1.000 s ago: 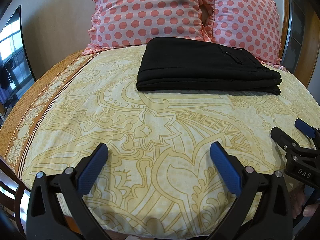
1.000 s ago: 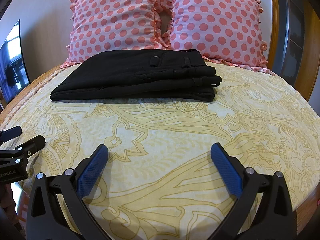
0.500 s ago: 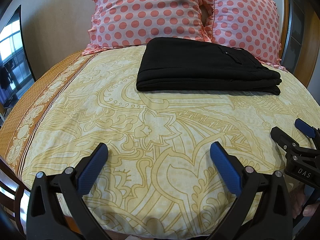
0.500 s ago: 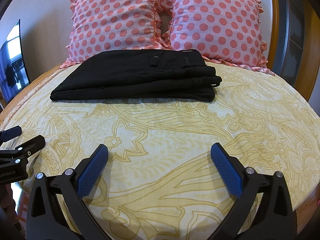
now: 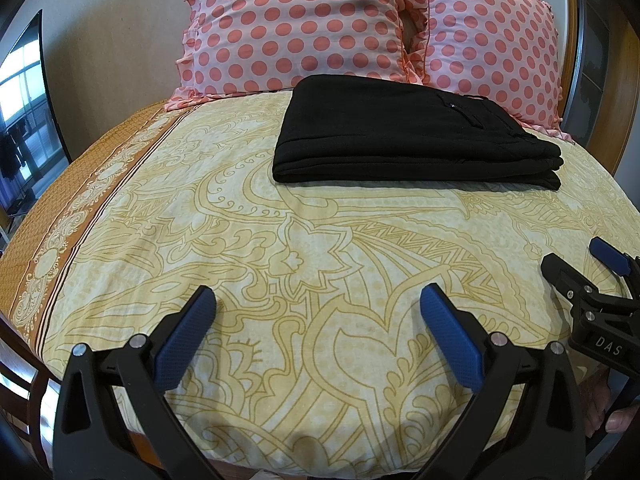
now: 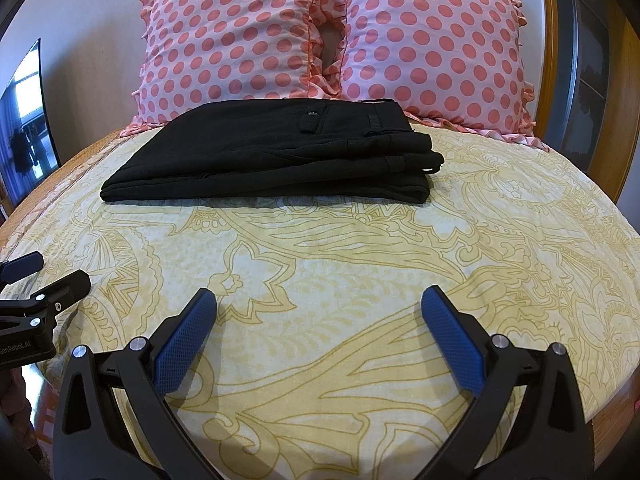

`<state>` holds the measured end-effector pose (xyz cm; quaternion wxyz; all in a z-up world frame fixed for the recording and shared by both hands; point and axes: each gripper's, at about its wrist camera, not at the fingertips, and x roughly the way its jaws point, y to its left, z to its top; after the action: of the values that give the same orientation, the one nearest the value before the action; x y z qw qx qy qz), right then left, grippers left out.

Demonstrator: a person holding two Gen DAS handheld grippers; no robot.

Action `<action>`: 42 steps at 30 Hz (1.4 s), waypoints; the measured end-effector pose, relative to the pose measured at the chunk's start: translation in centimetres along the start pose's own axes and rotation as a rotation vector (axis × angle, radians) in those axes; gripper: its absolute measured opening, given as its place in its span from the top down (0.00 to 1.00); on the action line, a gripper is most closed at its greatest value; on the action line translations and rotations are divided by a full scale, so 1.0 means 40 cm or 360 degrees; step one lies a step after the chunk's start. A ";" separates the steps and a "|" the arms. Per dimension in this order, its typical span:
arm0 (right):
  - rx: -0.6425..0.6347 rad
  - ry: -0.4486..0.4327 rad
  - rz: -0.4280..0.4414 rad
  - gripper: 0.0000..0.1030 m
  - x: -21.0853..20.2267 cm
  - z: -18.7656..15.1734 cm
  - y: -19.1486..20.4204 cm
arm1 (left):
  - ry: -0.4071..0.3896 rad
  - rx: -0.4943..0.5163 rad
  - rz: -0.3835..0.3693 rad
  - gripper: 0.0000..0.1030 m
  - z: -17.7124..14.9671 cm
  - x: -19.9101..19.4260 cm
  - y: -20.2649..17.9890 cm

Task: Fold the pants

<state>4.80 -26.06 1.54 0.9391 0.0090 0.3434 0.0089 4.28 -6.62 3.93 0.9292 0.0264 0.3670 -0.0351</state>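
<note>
Holding both tools low over the near edge of the bed, we keep each one spread wide and gripping nothing: the left tool and the right tool hang side by side, apart from each other, above the yellow patterned bedspread. Nothing lies between our blue pads and the black pants, which sit well ahead of us, folded into a flat stack on the bedspread. Just behind the stack, touching its far edge, two pink polka-dot pillows lean upright side by side against the wooden headboard. Off to the left, a dark television screen stands beside the bed.
</note>
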 end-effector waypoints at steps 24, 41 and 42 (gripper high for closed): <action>-0.0001 0.0000 0.0001 0.01 0.000 0.000 -0.002 | 0.0027 0.0008 -0.0007 0.02 0.003 -0.001 -0.004; -0.0001 -0.0002 0.0000 0.01 -0.001 -0.001 -0.002 | 0.0060 0.0001 -0.0017 0.02 0.006 0.004 -0.002; -0.0001 -0.0002 0.0000 0.01 -0.001 -0.001 -0.002 | 0.0068 0.0003 -0.0017 0.02 0.007 0.005 -0.003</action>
<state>4.76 -26.13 1.53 0.9393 0.0087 0.3429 0.0091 4.59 -6.76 3.98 0.9208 0.0261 0.3870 -0.0398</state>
